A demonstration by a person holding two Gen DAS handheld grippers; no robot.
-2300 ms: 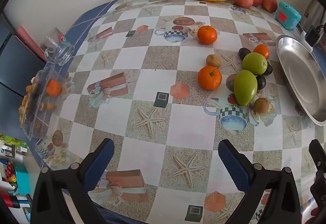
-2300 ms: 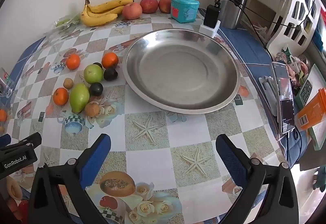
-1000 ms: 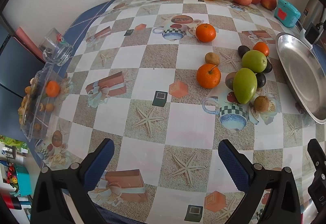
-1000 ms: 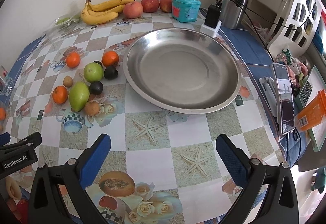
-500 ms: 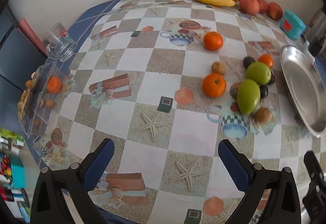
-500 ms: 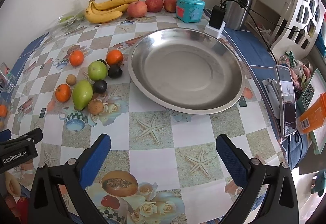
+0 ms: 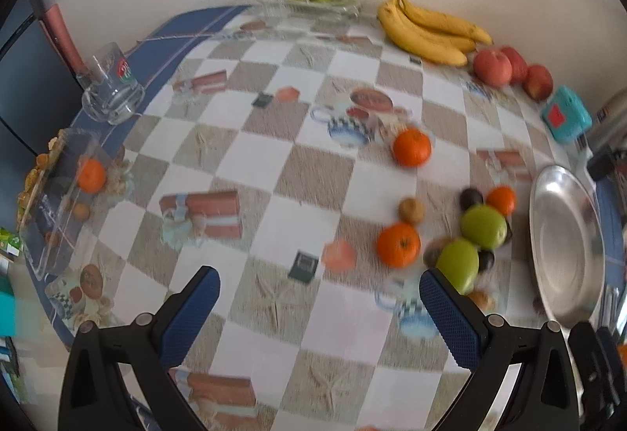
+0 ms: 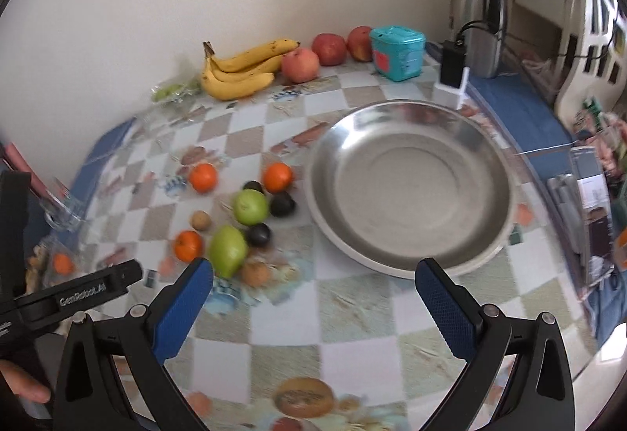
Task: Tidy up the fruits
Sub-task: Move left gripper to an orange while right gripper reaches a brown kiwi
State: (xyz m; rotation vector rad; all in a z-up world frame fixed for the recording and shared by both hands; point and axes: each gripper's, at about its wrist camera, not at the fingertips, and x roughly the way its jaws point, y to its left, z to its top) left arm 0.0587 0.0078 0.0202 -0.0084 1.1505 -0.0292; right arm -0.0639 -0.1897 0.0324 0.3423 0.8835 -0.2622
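Left gripper (image 7: 317, 297): fingers spread wide, holding nothing, above the bench (image 7: 274, 172).
Right gripper (image 8: 313, 293): fingers released, empty.
Fruits: a loose cluster round the green pear (image 8: 227, 250), just left of the empty steel dish (image 8: 411, 262).
Risk: round oranges (image 8: 188, 245) and dark plums (image 8: 258, 234) lie close together; a careless nudge could roll neighbours away.
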